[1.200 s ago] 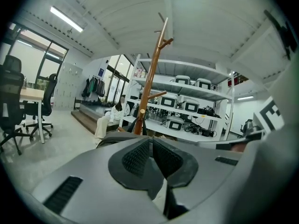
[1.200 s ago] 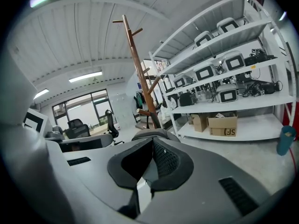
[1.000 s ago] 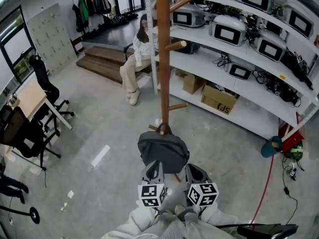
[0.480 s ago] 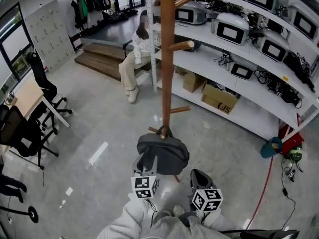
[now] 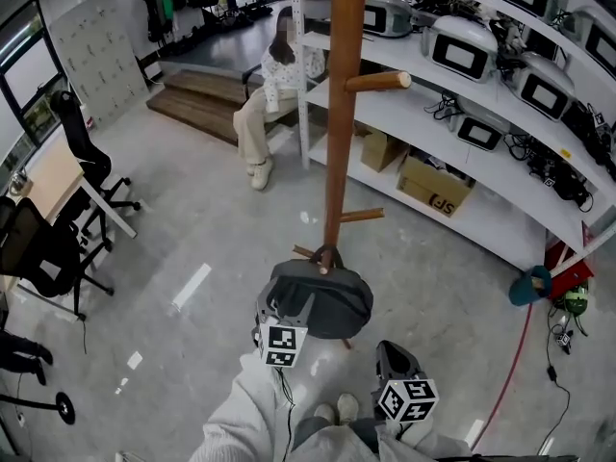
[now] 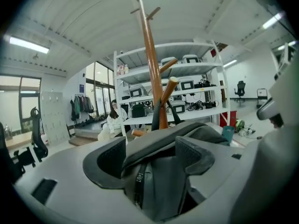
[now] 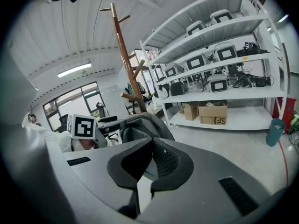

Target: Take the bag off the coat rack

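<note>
A dark grey bag [image 5: 322,296] hangs by its strap from a low peg of the wooden coat rack [image 5: 342,114]. My left gripper [image 5: 289,308] is at the bag's near left edge. In the left gripper view its jaws are opening, and a fold of the bag [image 6: 163,181] lies between the spread pads without being pinched. The rack's pole [image 6: 150,64] rises behind it. My right gripper [image 5: 393,354] hangs lower right, apart from the bag, with its jaws [image 7: 152,143] shut and empty. The right gripper view shows the bag [image 7: 145,125] and rack [image 7: 124,50] ahead to the left.
White shelves [image 5: 481,94] with monitors and cardboard boxes [image 5: 433,186] curve along the right. A person [image 5: 269,94] sits on a bench behind the rack. Office chairs [image 5: 48,248] and a desk [image 5: 53,186] stand at the left. A teal bin [image 5: 527,284] sits far right.
My left gripper moved forward onto the bag's edge and its jaws spread apart. My right gripper drew back toward my body and lower in the head view.
</note>
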Demonstrator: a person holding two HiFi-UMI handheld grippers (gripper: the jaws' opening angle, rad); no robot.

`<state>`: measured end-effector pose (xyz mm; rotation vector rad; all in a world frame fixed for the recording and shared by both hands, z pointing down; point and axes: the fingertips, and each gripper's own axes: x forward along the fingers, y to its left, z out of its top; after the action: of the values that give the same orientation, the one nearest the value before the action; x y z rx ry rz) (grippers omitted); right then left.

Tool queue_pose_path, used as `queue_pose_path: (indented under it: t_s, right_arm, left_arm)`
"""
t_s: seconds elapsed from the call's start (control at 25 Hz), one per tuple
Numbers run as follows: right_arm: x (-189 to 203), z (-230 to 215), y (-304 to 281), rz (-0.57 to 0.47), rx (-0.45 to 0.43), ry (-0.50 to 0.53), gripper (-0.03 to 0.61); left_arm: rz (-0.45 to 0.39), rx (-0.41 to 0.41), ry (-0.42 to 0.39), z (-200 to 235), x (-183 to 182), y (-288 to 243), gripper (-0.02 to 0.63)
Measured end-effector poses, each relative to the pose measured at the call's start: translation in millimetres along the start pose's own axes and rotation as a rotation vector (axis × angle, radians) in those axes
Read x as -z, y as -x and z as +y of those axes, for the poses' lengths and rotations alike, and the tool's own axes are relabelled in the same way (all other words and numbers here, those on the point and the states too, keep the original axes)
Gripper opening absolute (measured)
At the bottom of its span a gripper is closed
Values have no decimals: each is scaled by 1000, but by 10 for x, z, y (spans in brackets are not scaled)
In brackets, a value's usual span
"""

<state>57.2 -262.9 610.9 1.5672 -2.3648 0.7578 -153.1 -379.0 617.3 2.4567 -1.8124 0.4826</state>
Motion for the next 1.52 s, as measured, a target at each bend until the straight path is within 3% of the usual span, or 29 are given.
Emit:
queue_pose_path:
  t_s: [0.16, 0.36, 0.56, 0.8, 1.24, 1.52]
  right_arm:
    - [90, -55, 35, 21, 17, -15, 12]
    - [177, -172, 56, 40, 50, -43, 11]
    - [196, -185, 15, 51, 49, -46, 12]
    - [240, -219, 9, 66, 47, -50, 12]
    - [323, -352, 59, 86, 70, -84, 12]
    - [359, -352, 50, 93, 65, -90, 12]
  left_arm:
    - [45, 58, -107, 144, 43, -163, 322]
    - [68, 207, -154, 133, 106, -217, 337]
    - [151, 317, -224, 130, 220, -233, 344]
    - [158, 341, -286, 125, 159, -383, 347]
    - [175, 351, -271, 102, 205, -480, 342]
    - [174, 298, -157, 58, 246, -451, 243]
